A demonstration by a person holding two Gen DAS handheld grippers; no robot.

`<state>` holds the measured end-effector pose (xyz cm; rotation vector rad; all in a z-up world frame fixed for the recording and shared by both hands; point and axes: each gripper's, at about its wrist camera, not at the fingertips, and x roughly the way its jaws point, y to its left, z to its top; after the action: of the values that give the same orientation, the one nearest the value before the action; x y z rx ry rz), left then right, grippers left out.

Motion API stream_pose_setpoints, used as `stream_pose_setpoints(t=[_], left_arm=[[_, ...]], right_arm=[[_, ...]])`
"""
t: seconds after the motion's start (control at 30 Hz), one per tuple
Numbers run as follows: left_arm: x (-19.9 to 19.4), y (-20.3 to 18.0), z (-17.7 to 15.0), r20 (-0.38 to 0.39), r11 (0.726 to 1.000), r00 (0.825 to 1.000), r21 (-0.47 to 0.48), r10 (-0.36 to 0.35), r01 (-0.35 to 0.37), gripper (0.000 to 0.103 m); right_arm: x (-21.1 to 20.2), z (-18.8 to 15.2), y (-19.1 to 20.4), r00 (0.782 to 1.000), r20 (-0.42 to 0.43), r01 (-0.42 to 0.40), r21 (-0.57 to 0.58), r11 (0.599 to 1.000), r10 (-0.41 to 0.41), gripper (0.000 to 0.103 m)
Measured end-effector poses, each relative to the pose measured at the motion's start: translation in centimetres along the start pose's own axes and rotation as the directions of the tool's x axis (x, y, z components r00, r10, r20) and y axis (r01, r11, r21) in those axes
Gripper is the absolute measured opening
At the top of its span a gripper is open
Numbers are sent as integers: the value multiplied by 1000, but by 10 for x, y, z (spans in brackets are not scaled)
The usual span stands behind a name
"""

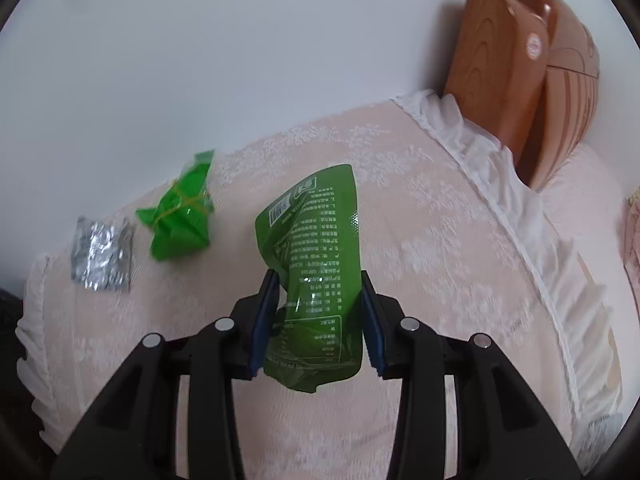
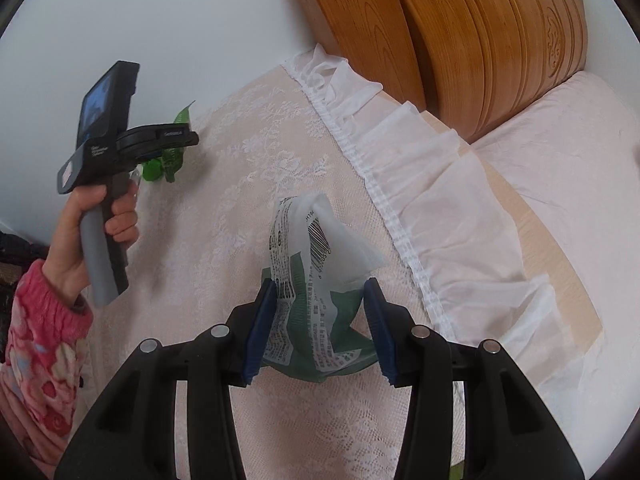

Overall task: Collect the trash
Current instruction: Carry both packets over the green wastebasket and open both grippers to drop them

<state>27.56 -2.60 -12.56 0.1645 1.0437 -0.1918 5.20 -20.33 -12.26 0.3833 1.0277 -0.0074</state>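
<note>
you're working over a lace-covered surface point(image 1: 420, 240) with a ruffled white edge point(image 2: 400, 168) running toward the wooden headboard point(image 2: 460, 40); the wall side lies beyond the litter, and no bin shows in either view, so i can't tell you where the load goes.

both your tools are full. your left gripper point(image 1: 318, 320) has its pads pinching the green printed pouch point(image 1: 316, 248), which stands up out of the jaws with its long axis running away from you. your right gripper point(image 2: 318, 328) is pressed onto a white-and-green wrapper point(image 2: 316, 272) with a tissue-like sheet bunched at its top.

what remains lies to the left of your left tool: a tied green bundle point(image 1: 180, 216), and just beside it, further left and near the cloth's edge, a crumpled silver foil point(image 1: 102, 254). your left hand point(image 2: 92, 224) is the nearer one to both, judging by the right wrist view, where it hovers almost over the bundle.

my read: you must unload before either can be taken. the cloth ahead is bare, so there's room to swing.
</note>
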Motion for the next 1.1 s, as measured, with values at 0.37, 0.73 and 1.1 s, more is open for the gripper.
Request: stream_pose_setpoints(t=[0.37,0.73,1.1], left_arm=[[-128,-34,-145,8,993,995,67,-96,95,39],[-193,-86,-244,-57,962,975,159,-216,222,39],[-203,-172,-275,-144,901,950,304,-277,309,39]], right_arm=[[-38,-85,-12,998,-65,-28,-33,999,26,46],[-70,-156,-46,996,-84,-7,18,1000,8,46],[-115,-212,-115,996,-24,93,167,982,-90,46]])
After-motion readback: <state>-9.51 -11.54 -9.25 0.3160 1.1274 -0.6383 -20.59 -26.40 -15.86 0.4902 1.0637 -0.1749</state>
